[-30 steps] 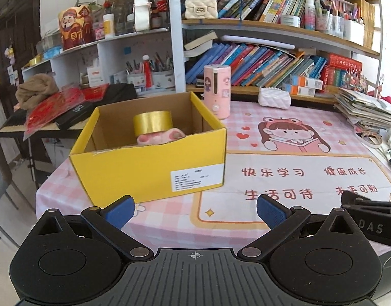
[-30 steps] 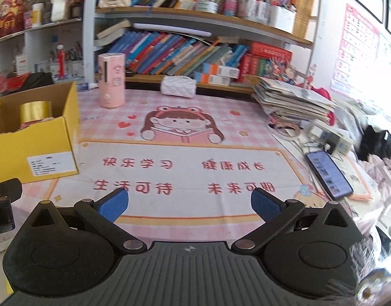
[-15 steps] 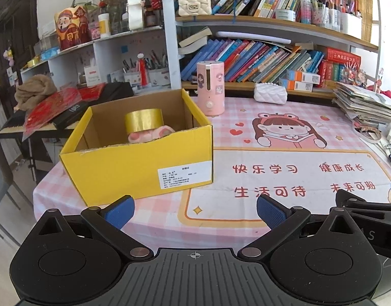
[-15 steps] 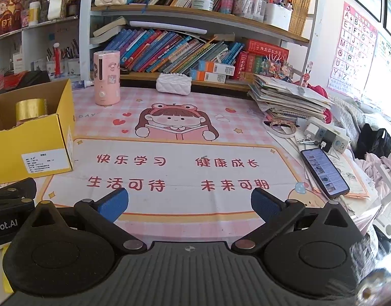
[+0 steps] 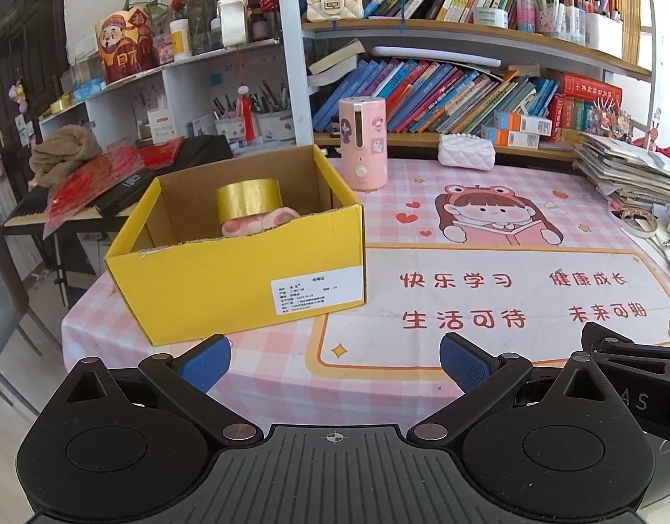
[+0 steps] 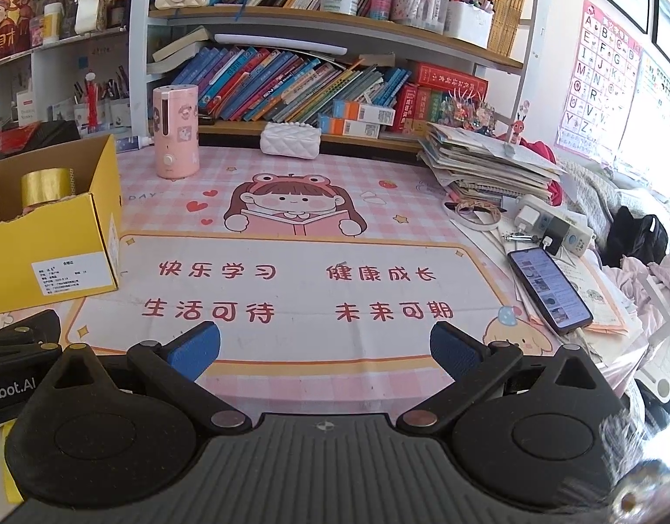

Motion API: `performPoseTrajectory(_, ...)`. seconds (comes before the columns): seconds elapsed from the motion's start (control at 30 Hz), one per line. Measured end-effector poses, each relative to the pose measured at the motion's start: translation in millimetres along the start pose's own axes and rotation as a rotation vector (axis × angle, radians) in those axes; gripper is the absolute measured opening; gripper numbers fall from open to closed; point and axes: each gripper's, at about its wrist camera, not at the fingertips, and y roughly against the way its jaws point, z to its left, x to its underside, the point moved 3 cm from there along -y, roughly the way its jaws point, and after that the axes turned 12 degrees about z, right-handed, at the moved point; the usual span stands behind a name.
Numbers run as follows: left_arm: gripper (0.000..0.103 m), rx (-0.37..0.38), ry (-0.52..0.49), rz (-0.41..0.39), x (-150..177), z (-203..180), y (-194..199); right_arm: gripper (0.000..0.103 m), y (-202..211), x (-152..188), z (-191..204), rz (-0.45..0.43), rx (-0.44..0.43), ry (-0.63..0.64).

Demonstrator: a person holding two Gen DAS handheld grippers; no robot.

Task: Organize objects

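Both grippers have drawn back from the table — left gripper (image 5: 333, 360) and right gripper (image 6: 324, 349) gape wide, holding nothing. Gold tape roll (image 5: 247, 198) sits in the yellow box (image 5: 234, 279) atop something pink; likely light and rigid, best pinched across its rim.
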Motion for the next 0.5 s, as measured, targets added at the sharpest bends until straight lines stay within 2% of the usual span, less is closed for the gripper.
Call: performPoseTrajectory(0.5, 0.103, 0.014, 0.007, 0.038, 6.1, 0.5, -4.1, 0.103, -1.2, 7.9, 0.0, 0.026, 0.006, -0.001)
